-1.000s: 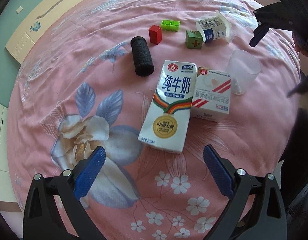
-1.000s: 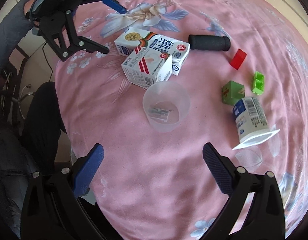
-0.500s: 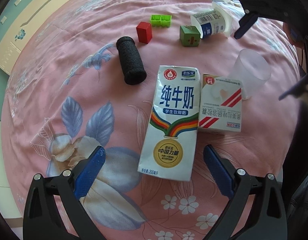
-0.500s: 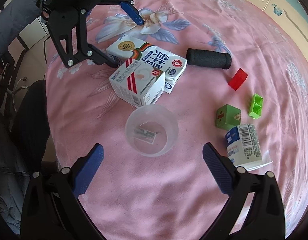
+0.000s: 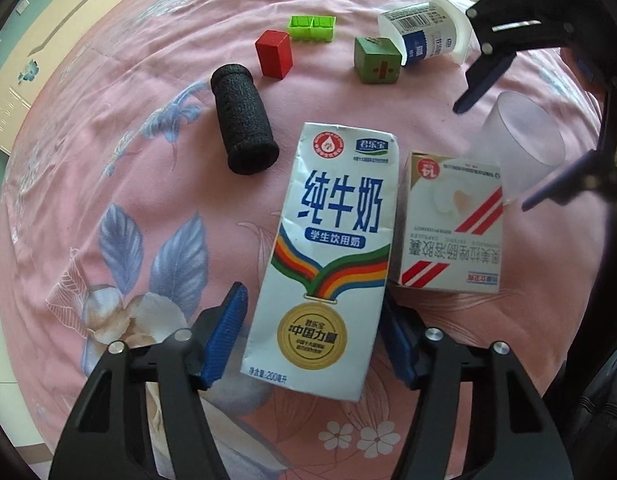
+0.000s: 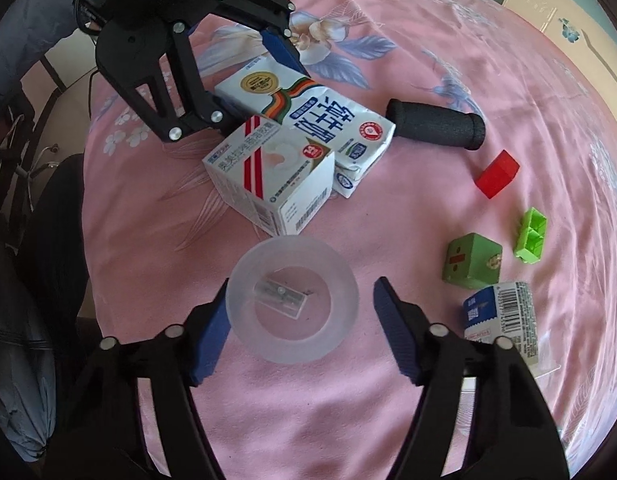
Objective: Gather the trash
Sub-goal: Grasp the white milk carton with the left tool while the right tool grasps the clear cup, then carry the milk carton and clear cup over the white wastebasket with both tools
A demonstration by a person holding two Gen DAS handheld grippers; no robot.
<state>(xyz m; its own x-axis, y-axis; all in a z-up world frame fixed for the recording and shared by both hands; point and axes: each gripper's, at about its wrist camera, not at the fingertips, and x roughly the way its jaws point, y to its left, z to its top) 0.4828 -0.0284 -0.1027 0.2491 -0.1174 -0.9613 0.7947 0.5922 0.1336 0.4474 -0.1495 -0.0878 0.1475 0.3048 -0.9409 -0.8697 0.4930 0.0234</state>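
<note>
We noted a pink floral cloth [image 5: 108,128] under everything. Largest item: the milk carton [image 5: 332,240], lying flat near the middle, label up, its long side touching the medicine box [image 5: 452,224]. A black foam grip [image 5: 244,120] lay just beside the carton's top end. Beyond it were a red block [image 5: 274,54], a green cube [image 5: 376,60], a green tray piece [image 5: 312,29] and a tipped yogurt cup [image 5: 422,38].

The left gripper [image 5: 308,330] straddled the carton's lower end, jaws closing with the carton between them. A gap showed at the left pad; the right pad [image 5: 392,332] was close against the carton edge, contact unclear.

The right gripper [image 6: 300,316] straddled the clear cup [image 6: 292,300], which stood upright just beside the box, a small sharpener [image 6: 278,296] inside. Its jaws were closing too; the left pad sat at the rim, the right one clear of it.

Our judgement: the carton looked creased, likely empty, so light and soft-walled; a grip across the narrow sides near the base should hold without crushing much. The cup seemed thin, slick and easily squeezed oval; take it gently below the rim and keep it level.
</note>
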